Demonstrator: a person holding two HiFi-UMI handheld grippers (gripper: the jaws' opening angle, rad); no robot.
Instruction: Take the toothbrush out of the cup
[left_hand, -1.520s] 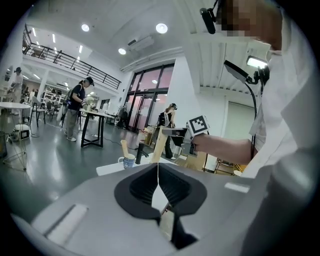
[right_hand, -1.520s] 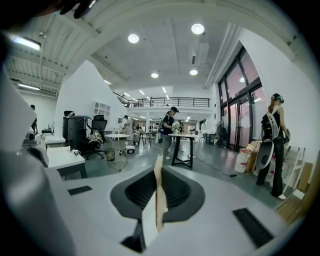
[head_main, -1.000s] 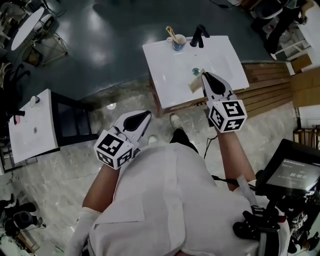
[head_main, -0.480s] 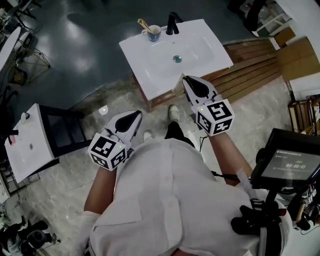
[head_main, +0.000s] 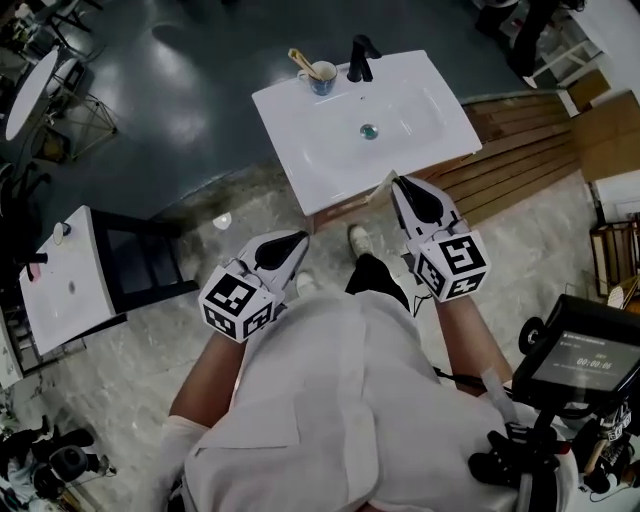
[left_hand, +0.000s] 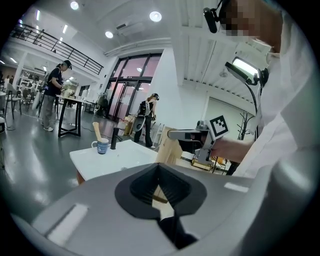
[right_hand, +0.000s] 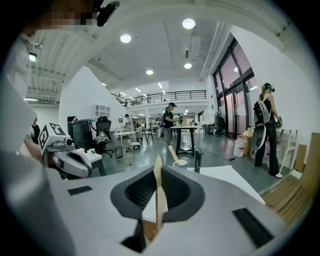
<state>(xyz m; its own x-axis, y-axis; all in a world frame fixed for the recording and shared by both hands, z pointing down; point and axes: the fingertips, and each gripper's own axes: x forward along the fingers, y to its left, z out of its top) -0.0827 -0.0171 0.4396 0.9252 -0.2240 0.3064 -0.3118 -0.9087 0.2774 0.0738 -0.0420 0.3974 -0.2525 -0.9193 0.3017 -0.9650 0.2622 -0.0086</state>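
Note:
A blue-and-white cup (head_main: 322, 78) with a tan toothbrush (head_main: 303, 62) leaning in it stands at the far left corner of the white sink (head_main: 300, 140), beside the black faucet (head_main: 360, 58). My right gripper (head_main: 397, 185) hovers at the sink's near edge, shut on a thin beige card (head_main: 384, 190); in the right gripper view the card (right_hand: 158, 195) stands upright between the jaws, with the cup (right_hand: 180, 164) ahead. My left gripper (head_main: 300, 240) is shut and empty, over the floor short of the sink. The left gripper view shows the cup (left_hand: 102, 146) far ahead on the left.
A small white table on a black frame (head_main: 65, 270) stands to the left. Wooden decking (head_main: 520, 150) lies right of the sink. A screen on a stand (head_main: 585, 360) sits at lower right. Several people and tables are far off in the hall.
The right gripper with the beige card has drawn back from over the basin near the drain to the sink's front edge. The left gripper has shifted a little; both stay shut.

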